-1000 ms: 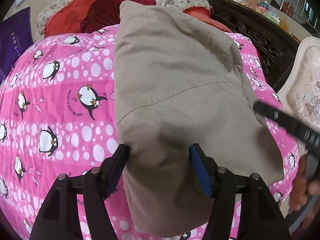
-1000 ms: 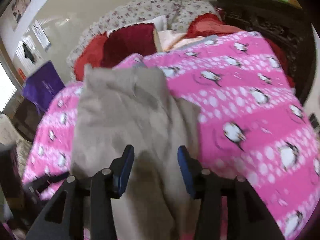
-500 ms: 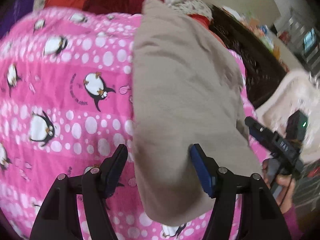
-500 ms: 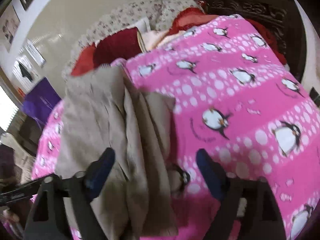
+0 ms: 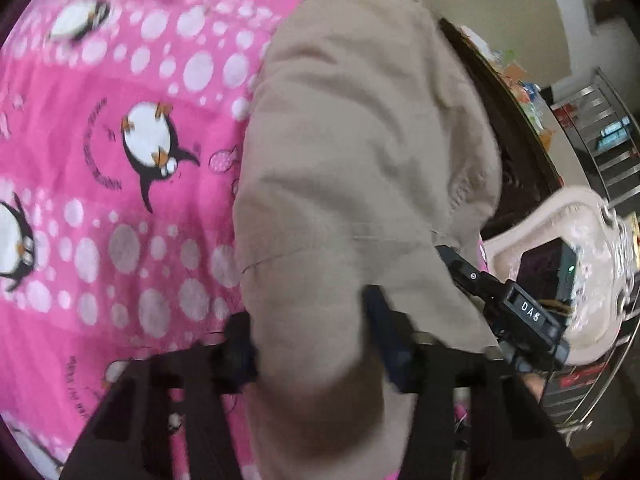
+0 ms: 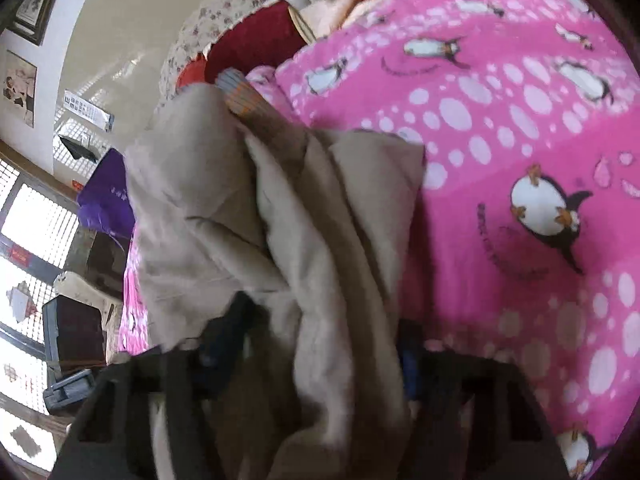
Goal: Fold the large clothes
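A large beige garment [image 5: 352, 152] lies folded lengthwise on a pink penguin blanket [image 5: 120, 168]. My left gripper [image 5: 308, 340] has its jaws wide apart around the garment's near end, which bulges between them. My right gripper [image 6: 324, 344] also has its jaws wide apart, with bunched folds of the same garment [image 6: 280, 216] between them. A striped lining [image 6: 244, 96] shows at the garment's far end. The right gripper also shows in the left wrist view [image 5: 500, 304] at the garment's right edge.
Red and dark red pillows [image 6: 256, 36] and a floral cushion [image 6: 224, 0] lie at the head of the bed. A dark carved wooden frame [image 5: 516, 136] and a cream upholstered chair [image 5: 568, 248] stand to the right. A purple bag [image 6: 108, 196] sits to the left.
Both grippers have moved closer to the garment. The right gripper's jaws opened wide from a narrower gap, and the garment now bunches in folds between them.
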A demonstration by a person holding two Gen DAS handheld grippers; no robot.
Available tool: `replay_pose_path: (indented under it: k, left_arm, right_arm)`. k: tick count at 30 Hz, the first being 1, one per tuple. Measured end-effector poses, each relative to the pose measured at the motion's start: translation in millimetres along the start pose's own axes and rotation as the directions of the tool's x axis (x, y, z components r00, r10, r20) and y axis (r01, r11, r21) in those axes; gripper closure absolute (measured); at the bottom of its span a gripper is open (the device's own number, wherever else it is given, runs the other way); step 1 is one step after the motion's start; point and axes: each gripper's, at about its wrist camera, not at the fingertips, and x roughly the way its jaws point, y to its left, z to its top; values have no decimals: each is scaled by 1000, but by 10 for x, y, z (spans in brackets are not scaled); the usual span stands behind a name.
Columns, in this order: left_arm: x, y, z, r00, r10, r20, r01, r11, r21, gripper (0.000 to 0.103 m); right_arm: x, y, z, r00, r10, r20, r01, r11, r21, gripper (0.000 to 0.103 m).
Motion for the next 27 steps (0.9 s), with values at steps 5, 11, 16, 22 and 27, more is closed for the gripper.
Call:
replay_pose_path:
  k: [5,11,16,22,27]
  left_arm:
    - [-556,-236,-134,999,-22,45,17,993,116,89]
    - [-1297,-187,-646,999,7,39,-14,982,189,89]
    - [-1076,293,-1145,975,212,-60,-204,971,129,81]
    - [-1344,201,-1303,971,235,37,-237,965,107,73]
    - [-1562,33,-1408,960,240,142,-260,954,146,73]
  right_arm:
    - [-297,451,-133,1000,25,16,-23,995,-94,73]
    - [-587,866,-673,991,130,-32,-133,986,-104,73]
    - [-297,866,-1291,986,55,-160,-73,991,-112,63]
    - [-646,1075,-1224,991,-127,-30,118,971,-207,44]
    - [-813,1712,-1029,997,-78,17,79,929,-361,44]
